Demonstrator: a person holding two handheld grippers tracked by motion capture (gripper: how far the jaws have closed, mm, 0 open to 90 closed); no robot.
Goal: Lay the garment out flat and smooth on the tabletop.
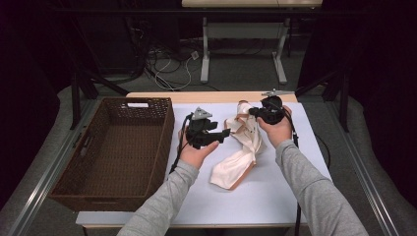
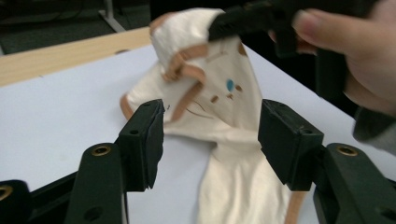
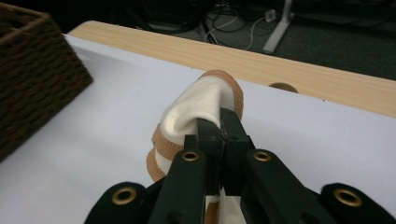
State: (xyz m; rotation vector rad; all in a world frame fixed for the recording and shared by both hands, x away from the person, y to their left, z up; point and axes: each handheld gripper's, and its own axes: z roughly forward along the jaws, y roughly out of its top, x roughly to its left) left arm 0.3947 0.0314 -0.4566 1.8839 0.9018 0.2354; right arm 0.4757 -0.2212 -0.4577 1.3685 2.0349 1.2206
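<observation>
The right claw (image 3: 220,135) is clenched on a fold of the cream cloth (image 3: 196,107), lifting its far end off the white counter (image 3: 116,107); the rest of the cloth (image 1: 235,167) trails down and lies on the counter (image 1: 275,196) between the hands. The left claw (image 2: 210,135) is released, its jaws wide apart either side of the cloth (image 2: 224,126), not touching it. The left gripper view shows orange trim and small printed marks on the cloth, blurred; the right claw (image 2: 219,23) pinches its top there. The wicker basket (image 1: 118,147) left of the cloth holds nothing visible; its near corner (image 3: 32,70) shows in the right gripper view.
</observation>
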